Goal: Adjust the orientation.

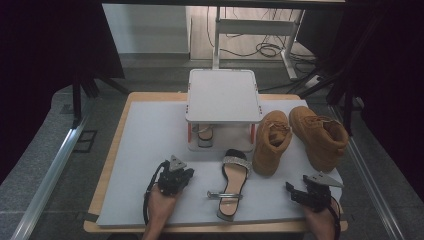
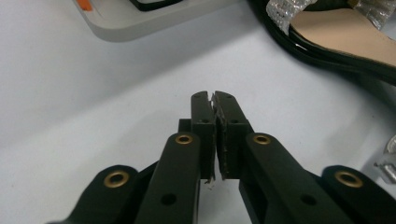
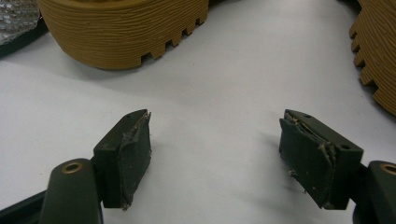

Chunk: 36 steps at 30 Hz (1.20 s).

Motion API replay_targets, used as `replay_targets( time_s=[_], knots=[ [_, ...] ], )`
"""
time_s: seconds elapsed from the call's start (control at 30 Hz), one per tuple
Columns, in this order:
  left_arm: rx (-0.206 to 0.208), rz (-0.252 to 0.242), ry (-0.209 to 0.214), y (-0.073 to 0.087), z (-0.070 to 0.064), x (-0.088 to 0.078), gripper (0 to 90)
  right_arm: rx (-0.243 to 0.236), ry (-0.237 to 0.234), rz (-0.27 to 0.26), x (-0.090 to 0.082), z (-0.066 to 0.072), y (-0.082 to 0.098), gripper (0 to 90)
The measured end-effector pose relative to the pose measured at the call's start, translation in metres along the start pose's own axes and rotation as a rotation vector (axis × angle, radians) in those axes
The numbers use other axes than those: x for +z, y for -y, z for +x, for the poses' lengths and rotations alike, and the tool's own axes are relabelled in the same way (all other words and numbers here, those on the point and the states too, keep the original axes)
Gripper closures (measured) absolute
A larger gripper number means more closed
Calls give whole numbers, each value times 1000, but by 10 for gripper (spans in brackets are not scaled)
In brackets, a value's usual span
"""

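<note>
Counter (image 1: pixel 150 150): tan boots (image 1: pixel 272 142) at 2 o'clock, black sandal (image 1: pixel 232 182) at centre. Left gripper (image 2: pixel 214 100) pressed together, empty, at sandal's 9 o'clock; right gripper (image 3: pixel 215 154) spread, idle. Judged pre-grasp; next: reopen, straddle sandal edge

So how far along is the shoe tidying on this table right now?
One sandal already sits under the white rack. Nothing is in hand: the left claw is shut on nothing, and the right claw is open over bare mat. The other sandal and both tan boots lie loose on the mat.
</note>
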<state>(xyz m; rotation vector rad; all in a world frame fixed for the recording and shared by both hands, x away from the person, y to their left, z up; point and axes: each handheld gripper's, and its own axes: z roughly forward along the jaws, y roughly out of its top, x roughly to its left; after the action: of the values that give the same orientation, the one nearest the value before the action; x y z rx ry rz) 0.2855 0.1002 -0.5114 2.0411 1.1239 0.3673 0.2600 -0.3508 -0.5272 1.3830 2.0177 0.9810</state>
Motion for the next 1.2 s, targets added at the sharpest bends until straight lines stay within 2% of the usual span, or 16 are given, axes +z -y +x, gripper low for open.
replay_targets(
  time_s=[0.43, 0.6, 0.73, 0.87, 0.97, 1.07, 1.13, 1.2],
  knots=[
    [-9, 13, -94, 14, 15, -11, 897, -3, 3, 4, 0, 0, -1, 255],
    [-17, 3, -119, 18, 20, -13, 893, -16, -10, 4, -1, 0, -1, 294],
    [-20, 9, -137, 21, 23, -13, 842, -10, -13, 22, -4, 1, -2, 307],
    [-24, 5, -152, 22, 24, -13, 784, -27, -26, 30, -5, 5, -2, 297],
    [-29, 10, -162, 22, 26, -13, 732, -49, -28, 39, -7, 12, -4, 399],
    [-44, 6, -169, 22, 27, -13, 660, -48, -69, 36, -10, 16, -4, 480],
    [-50, 8, -195, 22, 28, -13, 592, -45, -112, 37, -12, 18, -4, 544],
    [-58, 11, -202, 22, 29, -13, 527, -58, -134, 34, -14, 21, -5, 596]
  ],
)
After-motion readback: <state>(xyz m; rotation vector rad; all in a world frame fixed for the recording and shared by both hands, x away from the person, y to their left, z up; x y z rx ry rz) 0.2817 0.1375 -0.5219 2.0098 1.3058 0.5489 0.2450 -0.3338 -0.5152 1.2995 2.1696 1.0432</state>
